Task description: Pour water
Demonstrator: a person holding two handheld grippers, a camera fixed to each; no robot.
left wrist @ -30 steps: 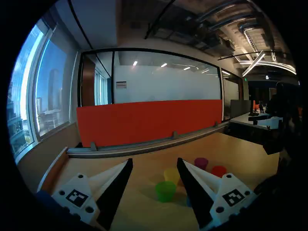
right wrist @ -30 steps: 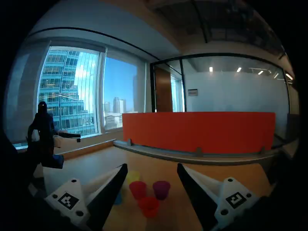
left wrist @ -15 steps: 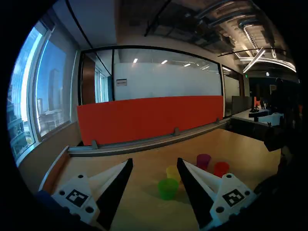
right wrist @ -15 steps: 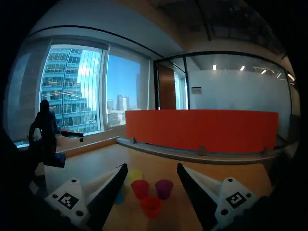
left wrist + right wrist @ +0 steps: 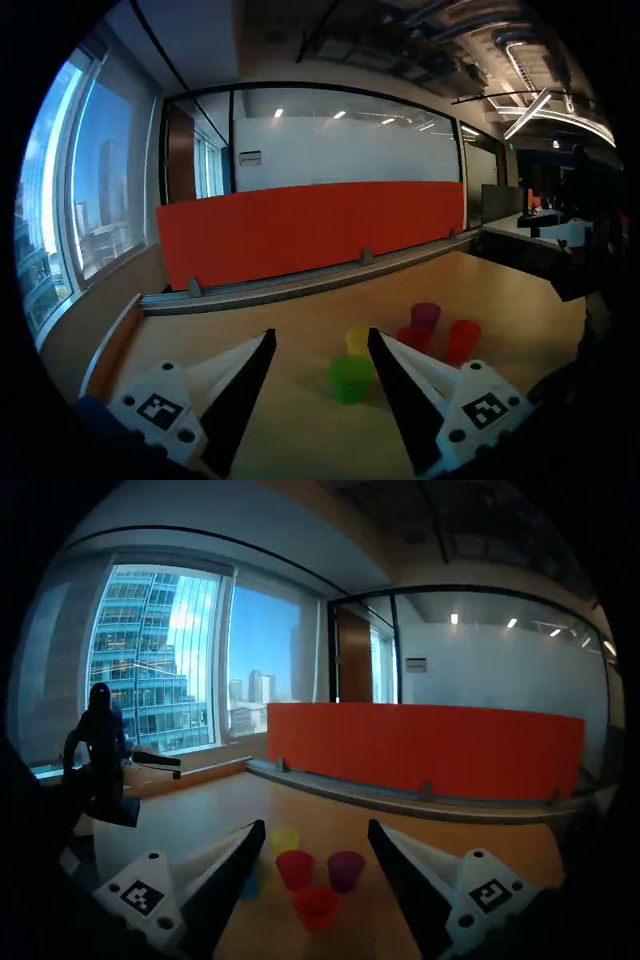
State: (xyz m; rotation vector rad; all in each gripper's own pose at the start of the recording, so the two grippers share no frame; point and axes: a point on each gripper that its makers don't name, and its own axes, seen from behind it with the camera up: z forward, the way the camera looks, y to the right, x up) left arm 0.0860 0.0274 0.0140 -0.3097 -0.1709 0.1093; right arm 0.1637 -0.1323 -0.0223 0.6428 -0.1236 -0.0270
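over the table (image 5: 496,304), with the coloured cups (image 5: 350,378) bunched just ahead, we held the left gripper (image 5: 320,332) and right gripper (image 5: 316,824) with fingers wide apart and empty, which we judged the approach step, the next move calling for a grasp on one cup.

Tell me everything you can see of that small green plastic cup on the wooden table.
The small green plastic cup looks translucent, slightly wider at the rim than at the base. It stands upright, mouth open, on the light wooden table, just in front of a yellow plastic cup. It lies ahead of the left gripper, seen in the gap between its open fingers, which do not touch it. Whether it holds water cannot be told.
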